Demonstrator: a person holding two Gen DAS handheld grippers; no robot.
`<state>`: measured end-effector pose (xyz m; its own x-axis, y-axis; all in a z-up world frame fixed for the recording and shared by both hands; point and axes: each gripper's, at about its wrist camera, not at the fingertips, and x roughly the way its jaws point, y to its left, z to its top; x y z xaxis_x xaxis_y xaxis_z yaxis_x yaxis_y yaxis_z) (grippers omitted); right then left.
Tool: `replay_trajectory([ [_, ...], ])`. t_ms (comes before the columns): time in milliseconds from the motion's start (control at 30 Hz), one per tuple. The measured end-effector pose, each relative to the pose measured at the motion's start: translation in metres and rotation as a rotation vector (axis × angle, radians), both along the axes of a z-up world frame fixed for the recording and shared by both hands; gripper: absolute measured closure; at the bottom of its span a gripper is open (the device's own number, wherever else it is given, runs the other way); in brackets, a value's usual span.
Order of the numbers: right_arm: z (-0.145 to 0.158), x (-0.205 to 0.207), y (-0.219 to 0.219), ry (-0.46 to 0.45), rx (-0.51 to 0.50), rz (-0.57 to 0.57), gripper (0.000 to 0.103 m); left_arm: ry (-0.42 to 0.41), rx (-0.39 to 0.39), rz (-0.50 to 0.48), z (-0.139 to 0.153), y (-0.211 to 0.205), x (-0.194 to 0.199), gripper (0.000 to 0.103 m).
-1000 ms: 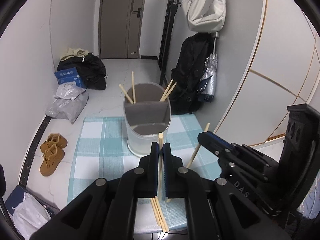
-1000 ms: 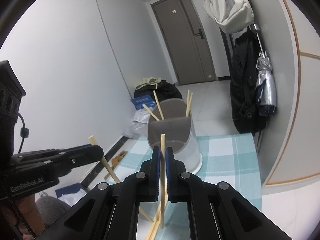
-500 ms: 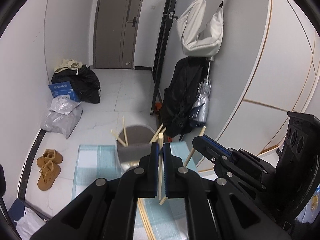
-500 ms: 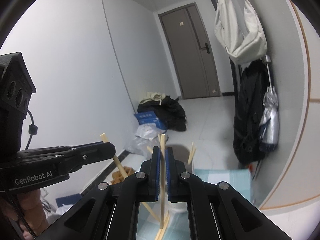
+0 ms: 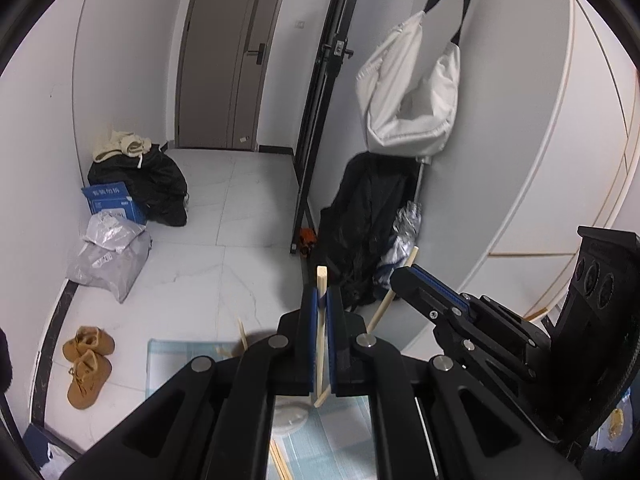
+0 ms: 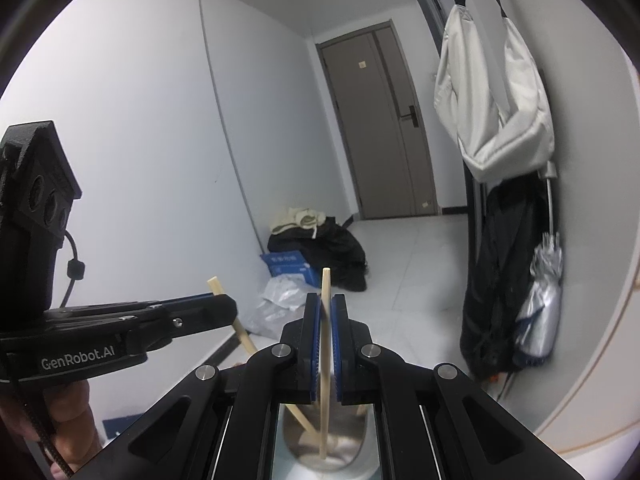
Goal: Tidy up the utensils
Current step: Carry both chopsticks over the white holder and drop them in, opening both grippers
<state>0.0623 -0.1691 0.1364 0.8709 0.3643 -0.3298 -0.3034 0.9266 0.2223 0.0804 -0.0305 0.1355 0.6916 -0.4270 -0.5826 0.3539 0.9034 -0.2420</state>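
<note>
My left gripper (image 5: 320, 298) is shut on a pale wooden chopstick (image 5: 321, 280) held nearly upright. My right gripper (image 6: 326, 306) is shut on a second chopstick (image 6: 326, 360), whose lower end hangs over the mouth of the white utensil holder (image 6: 356, 460). Both grippers are raised above the holder and stand side by side. In the left wrist view the right gripper (image 5: 402, 276) shows at the right with its chopstick (image 5: 384, 306) slanting down. In the right wrist view the left gripper (image 6: 228, 310) shows at the left with its chopstick (image 6: 244, 336) slanting toward the holder. The holder (image 5: 290, 416) is mostly hidden under my fingers.
Tips of other chopsticks (image 5: 241, 330) stick out of the holder, and loose ones (image 5: 280, 464) lie on the teal checked mat (image 5: 172, 360). On the floor beyond are brown shoes (image 5: 86, 364), grey bags (image 5: 110, 256) and a blue box (image 5: 110, 200). A white bag (image 5: 412, 96) hangs on the right wall.
Both grippers have risen with their chopsticks still clamped. The holder and mat have dropped low in both views and are now mostly behind the fingers.
</note>
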Motion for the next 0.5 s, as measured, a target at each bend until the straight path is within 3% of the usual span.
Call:
replay_trajectory([
  [200,0.004,0.031,0.002,-0.009,-0.011,0.004,0.098,0.009,0.019,0.010,-0.005,0.005,0.025,0.103],
  [500,-0.016,0.064,0.006,0.011,-0.038,-0.017,0.098,0.031,0.041,0.032,-0.024,0.012,0.056,0.103],
])
